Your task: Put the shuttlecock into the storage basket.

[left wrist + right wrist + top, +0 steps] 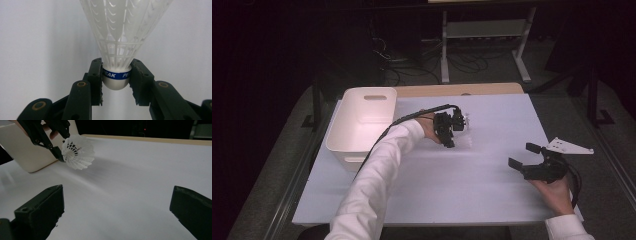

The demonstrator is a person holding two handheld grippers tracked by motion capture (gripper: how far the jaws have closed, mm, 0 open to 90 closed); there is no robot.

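- The left tongs (pixel 116 80) are closed on the rounded cork of a white plastic shuttlecock (pixel 120 37), which is lifted above the bench (pixel 492 120).
- The grip is only on the smooth cork with the blue band; I think it may slip or turn out.
- The net skirt spreads away from the tongs, with the white bin (pixel 362 120) close beside.
- The right tongs (pixel 117 212) stand wide open and empty.

Setting reads as a lab or test room, dimly lit; work table (pixel 492 190) covered with a plain white sheet, a bare wooden edge at its far side; grey carpet floor (pixel 272 170); loose black cables (pixel 412 65) lying on the floor behind; white metal stand frame (pixel 484 35) beyond; white plastic bin (pixel 362 122) on the table; no domestic furnishing visible.
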